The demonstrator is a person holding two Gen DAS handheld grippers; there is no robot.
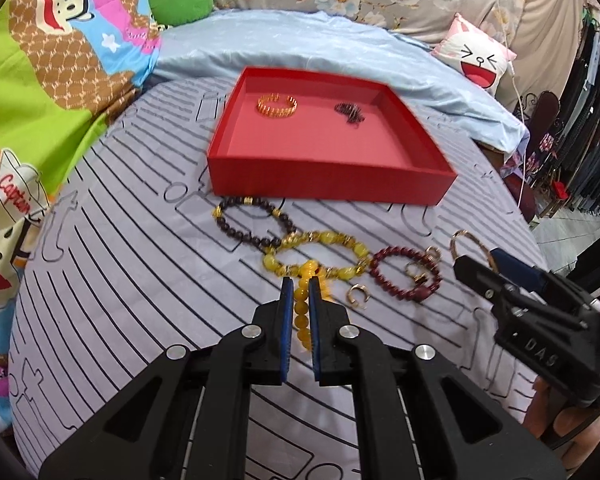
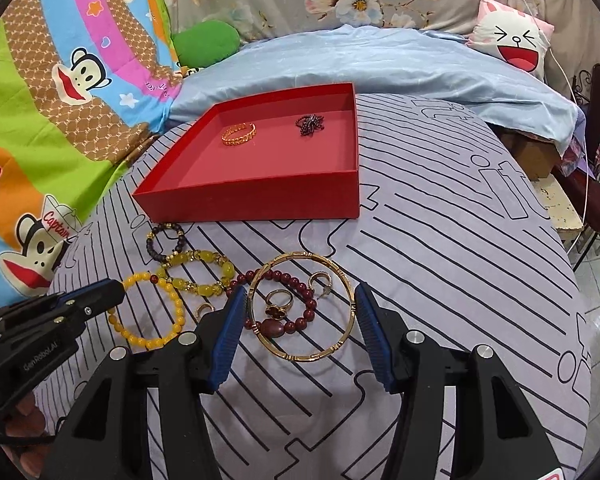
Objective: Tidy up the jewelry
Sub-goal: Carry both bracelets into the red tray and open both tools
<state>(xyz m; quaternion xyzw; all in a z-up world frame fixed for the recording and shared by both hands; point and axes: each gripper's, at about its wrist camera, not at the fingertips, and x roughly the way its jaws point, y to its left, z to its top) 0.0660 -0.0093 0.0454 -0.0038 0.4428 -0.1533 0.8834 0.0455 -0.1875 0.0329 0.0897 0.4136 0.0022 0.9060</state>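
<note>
One bed [image 2: 440, 240] carries everything, spread with a pale sheet printed in black lines, with one light blue blanket [image 2: 360, 64] bunched along its far side and one cartoon-monkey quilt [image 2: 60, 100] to the left. On the sheet sits one red tray [image 2: 244, 204], shallow and square, holding two pieces: one gold cuff bracelet [image 2: 239, 133] toward the left and one dark tangled chain [image 2: 310, 124] to its right, well apart from each other. Two grippers are in view. The left gripper [image 1: 301, 292] has its blue pads pressed together on one orange-yellow bead bracelet [image 1: 302, 316], which hangs between them; in the right wrist view the same loop [image 2: 148, 312] shows beside that gripper's tip. The right gripper [image 2: 300, 320] stands spread, its two pads either side of one thin gold bangle [image 2: 302, 306] without clearly touching it. In front of the tray lie four beaded bracelets counted with the held one: one dark brown with gold spacers [image 1: 252, 220], nearest the tray wall; one of large yellow-green beads [image 1: 320, 252], overlapping it; and one dark red [image 2: 288, 300], which lies partly inside the bangle. Inside the bangle's ring also lies one gold ring with a dark red stone [image 2: 278, 306]. The smallest pieces are two gold hoop earrings: one [image 2: 320, 282] near the bangle's far right rim and one [image 2: 205, 309] by the left pad of the right gripper.
</note>
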